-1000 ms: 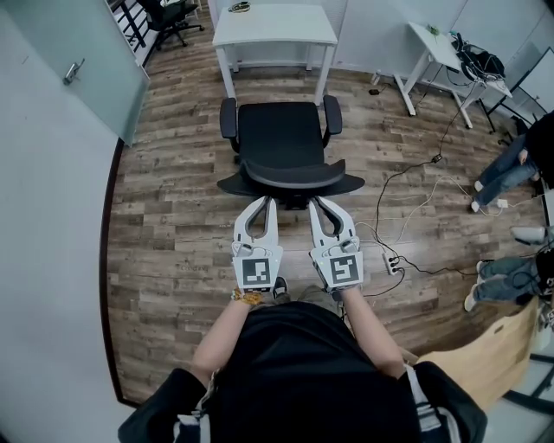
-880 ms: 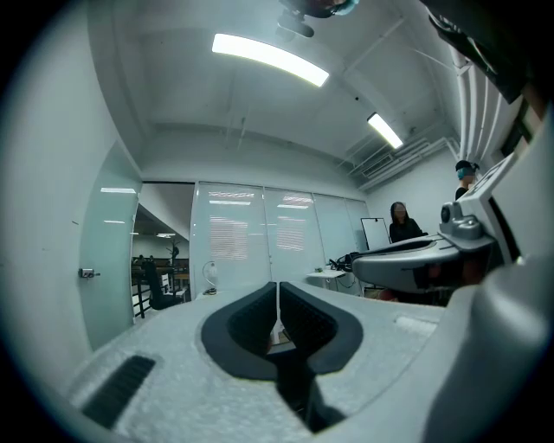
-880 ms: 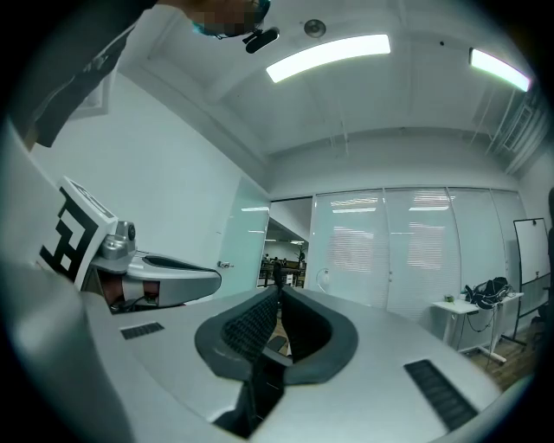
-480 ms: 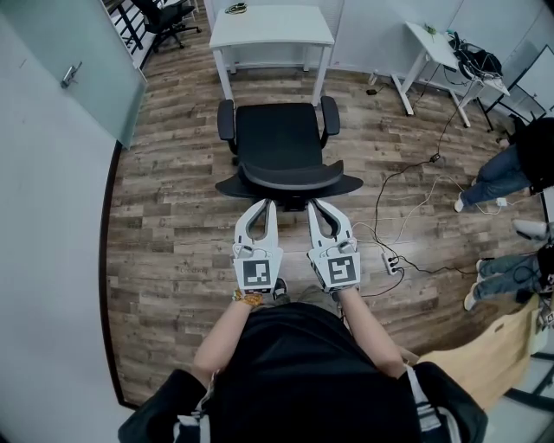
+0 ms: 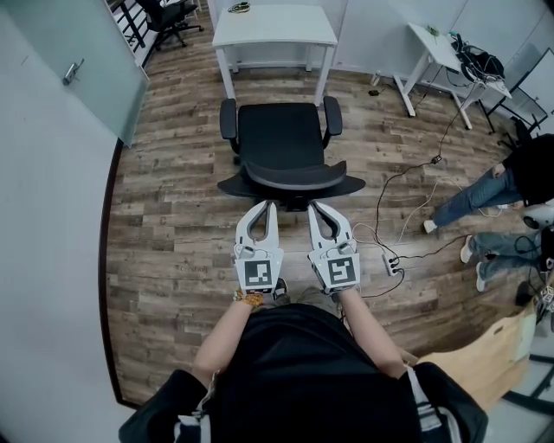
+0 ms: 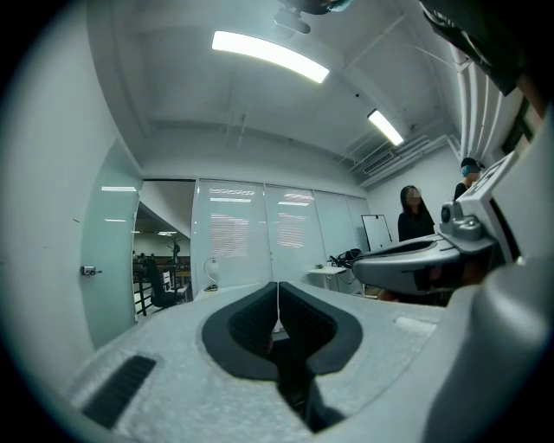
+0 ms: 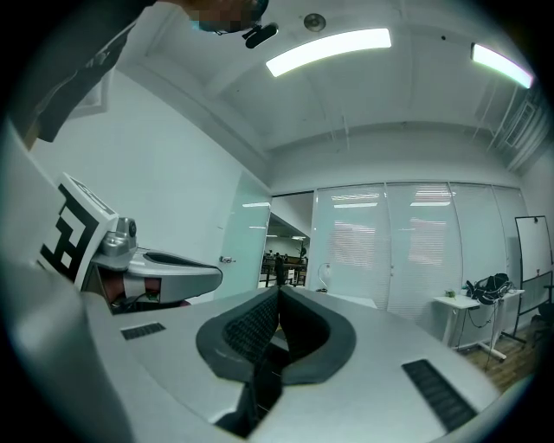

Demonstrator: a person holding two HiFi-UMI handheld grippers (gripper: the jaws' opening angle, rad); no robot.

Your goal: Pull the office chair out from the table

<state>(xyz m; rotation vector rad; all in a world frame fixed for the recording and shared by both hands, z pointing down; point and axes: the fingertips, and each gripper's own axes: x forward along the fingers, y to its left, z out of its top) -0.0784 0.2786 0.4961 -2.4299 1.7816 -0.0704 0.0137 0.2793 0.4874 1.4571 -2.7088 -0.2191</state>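
A black office chair (image 5: 281,138) stands on the wood floor with its seat facing the white table (image 5: 273,24) and just short of it. Its curved backrest (image 5: 291,179) is on my side. My left gripper (image 5: 270,206) and right gripper (image 5: 313,206) are held level side by side, their tips just behind the backrest top; I cannot tell whether they touch it. The left gripper view shows its jaws (image 6: 277,290) pressed together with nothing between them. The right gripper (image 7: 279,294) is likewise shut and holds nothing. The chair is hidden in both gripper views.
A power strip (image 5: 391,262) with cables lies on the floor to the right of my hands. People's legs (image 5: 472,195) are at the right edge. A second white table (image 5: 441,52) stands at back right, another chair (image 5: 169,17) at back left, and a glass door (image 5: 78,73) on the left.
The legs of the people at the right edge have shifted. Both grippers and the chair stay where they were.
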